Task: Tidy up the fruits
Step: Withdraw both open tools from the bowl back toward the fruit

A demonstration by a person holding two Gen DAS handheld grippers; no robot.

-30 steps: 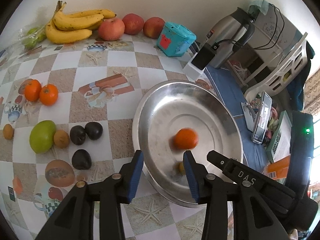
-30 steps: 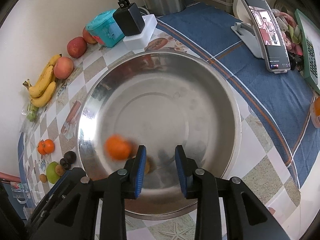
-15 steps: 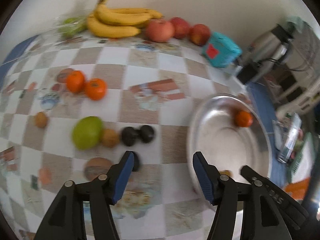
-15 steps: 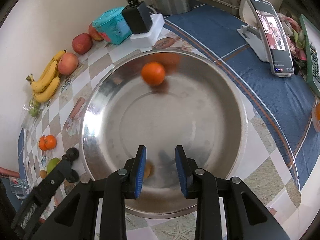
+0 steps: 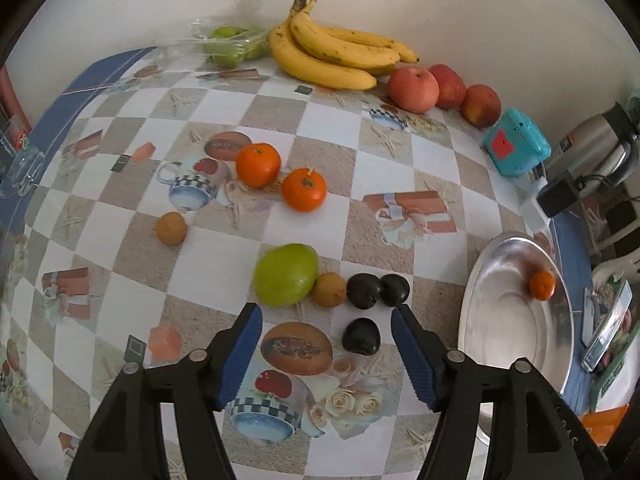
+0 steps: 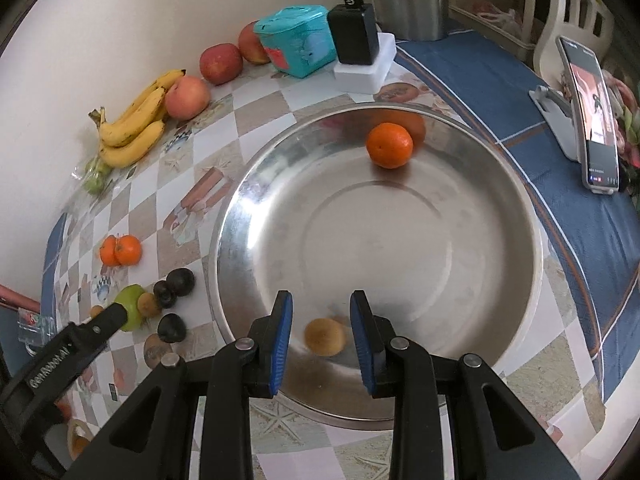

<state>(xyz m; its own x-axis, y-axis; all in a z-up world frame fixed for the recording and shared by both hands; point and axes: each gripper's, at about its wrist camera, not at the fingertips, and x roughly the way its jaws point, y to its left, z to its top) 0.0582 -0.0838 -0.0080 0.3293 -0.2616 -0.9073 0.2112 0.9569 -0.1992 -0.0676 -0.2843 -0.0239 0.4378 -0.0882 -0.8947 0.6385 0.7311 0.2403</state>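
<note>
Compared with one second ago, the left hand-held gripper (image 5: 326, 344) has swung away from the steel bowl (image 5: 472, 292), which now sits at the right edge of the left wrist view, and points steeply down at the fruit on the tabletop (image 5: 360, 152). Its jaws have just been opening and now stand wide apart with nothing between the pads. A dark fruit (image 5: 361, 336) lies on the tabletop in the gap, lower centre of the frame. The green fruit (image 5: 286, 274) lies just above the left pad.

The tangerine (image 6: 389, 145) has rolled from the bowl's near left side to its far wall, upper centre of the right wrist view.

The right hand-held gripper (image 6: 321, 338) hangs over the bowl's near rim, jaws narrow and holding nothing. A small brown fruit (image 6: 324, 336) lies in the bowl below the gap.
</note>
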